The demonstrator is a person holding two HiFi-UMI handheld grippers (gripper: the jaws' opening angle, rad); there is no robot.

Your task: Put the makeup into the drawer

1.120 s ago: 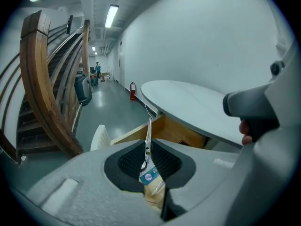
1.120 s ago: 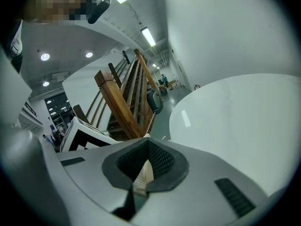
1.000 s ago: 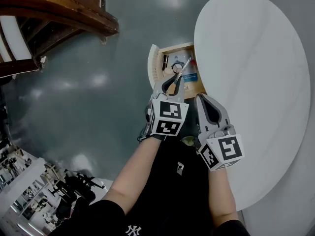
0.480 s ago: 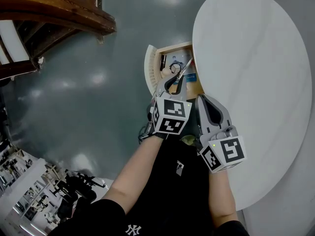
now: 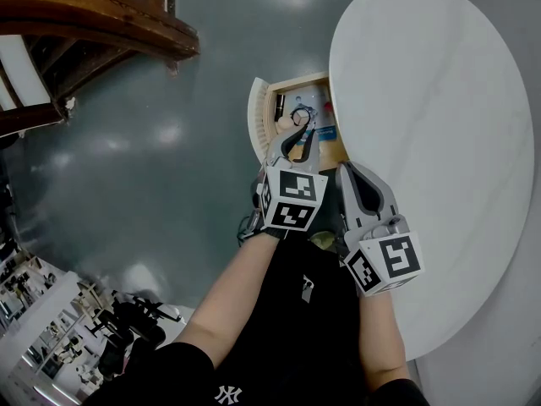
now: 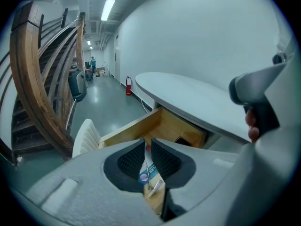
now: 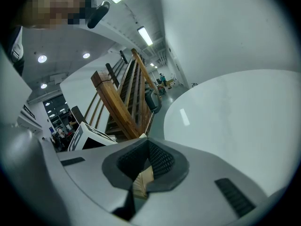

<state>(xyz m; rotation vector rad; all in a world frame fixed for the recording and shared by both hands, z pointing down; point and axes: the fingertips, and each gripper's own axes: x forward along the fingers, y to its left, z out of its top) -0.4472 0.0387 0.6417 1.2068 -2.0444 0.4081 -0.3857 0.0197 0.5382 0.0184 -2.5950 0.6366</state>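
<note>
Beyond the left claw (image 5: 302,135), the drawer (image 5: 296,81) runs under the bench (image 5: 423,142), which hides the part to the claw's right. The claw itself covers the drawer's near end. The contents (image 5: 304,112) just ahead of the claw are too small to name. Between its jaws only a thin sliver of them shows.

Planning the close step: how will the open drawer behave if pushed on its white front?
The drawer sits partly out from under the table, so it likely slides straight in with little force. Its ribbed white front looks rigid, so probably no flex. The small loose items inside may shift if shoved fast.
</note>
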